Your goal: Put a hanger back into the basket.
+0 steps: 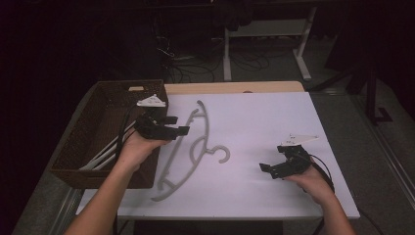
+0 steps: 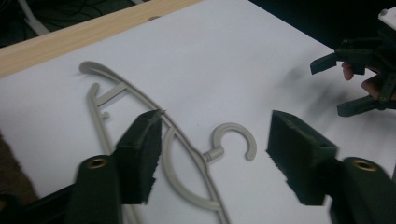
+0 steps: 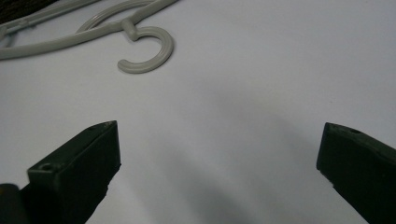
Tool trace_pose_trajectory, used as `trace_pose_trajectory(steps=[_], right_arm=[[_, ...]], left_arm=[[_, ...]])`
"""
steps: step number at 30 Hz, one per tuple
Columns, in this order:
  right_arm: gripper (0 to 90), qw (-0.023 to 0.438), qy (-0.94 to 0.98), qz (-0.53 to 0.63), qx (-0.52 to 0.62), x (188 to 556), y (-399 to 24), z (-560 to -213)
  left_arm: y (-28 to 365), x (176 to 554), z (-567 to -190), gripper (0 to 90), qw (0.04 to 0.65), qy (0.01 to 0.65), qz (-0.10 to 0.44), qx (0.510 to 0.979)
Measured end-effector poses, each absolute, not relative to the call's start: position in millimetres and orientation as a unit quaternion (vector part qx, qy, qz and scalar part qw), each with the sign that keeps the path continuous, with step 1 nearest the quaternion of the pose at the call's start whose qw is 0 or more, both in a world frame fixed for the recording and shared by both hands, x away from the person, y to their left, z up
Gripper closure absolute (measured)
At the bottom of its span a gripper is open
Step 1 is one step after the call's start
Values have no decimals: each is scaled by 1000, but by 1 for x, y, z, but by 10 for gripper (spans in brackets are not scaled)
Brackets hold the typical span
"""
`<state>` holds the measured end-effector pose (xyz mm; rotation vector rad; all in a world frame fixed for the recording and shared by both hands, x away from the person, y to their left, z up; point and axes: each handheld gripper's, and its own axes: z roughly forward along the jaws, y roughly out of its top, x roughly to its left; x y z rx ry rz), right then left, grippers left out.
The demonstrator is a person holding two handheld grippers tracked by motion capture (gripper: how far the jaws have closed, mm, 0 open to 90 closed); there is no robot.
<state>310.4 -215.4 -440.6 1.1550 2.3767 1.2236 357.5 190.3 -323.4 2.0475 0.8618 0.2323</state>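
- The grey hanger (image 1: 188, 147) lies flat on the white table top (image 1: 264, 132), left of centre, its hook (image 1: 222, 154) pointing right and its arms running from far to near just right of the brown basket (image 1: 105, 105).
- The left gripper (image 1: 177, 125) hovers over the basket's right rim, near the hanger's far arm; in the left gripper view its jaws stand partly apart with nothing between the pads, the hanger (image 2: 154, 135) on the table beyond them.
- The right gripper (image 1: 268, 171) rests near the right edge, well apart from the hanger; its jaws are spread wide and empty, facing the hook (image 3: 144, 51) across bare table.
- Likely risk: the hanger is thin and lies flat, so a pad coming down on the arm could slide it sideways rather than grip it — a flat, smooth surface gives nothing to brace against.
- A second risk — lifted by one arm alone, the hanger would probably swing and its near end could catch the basket rim on the way in.
- The gripper's cable trailing over the basket could snag the white rods (image 1: 105, 152) already lying in it.
- Count: one hanger on the table, one basket, two grippers; the basket holds at least two pale rods, though the dim light hides whether there are more.
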Motion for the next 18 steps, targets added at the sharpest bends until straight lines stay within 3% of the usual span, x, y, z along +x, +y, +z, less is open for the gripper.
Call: trace_pose_trajectory(steps=[13, 18], right_arm=[[0, 113, 809, 422, 394, 310, -216, -440], [0, 112, 808, 423, 394, 310, -217, -439]], left_arm=[[147, 381, -380, 561, 390, 368, 90, 839], [143, 396, -402, 687, 375, 392, 100, 834]])
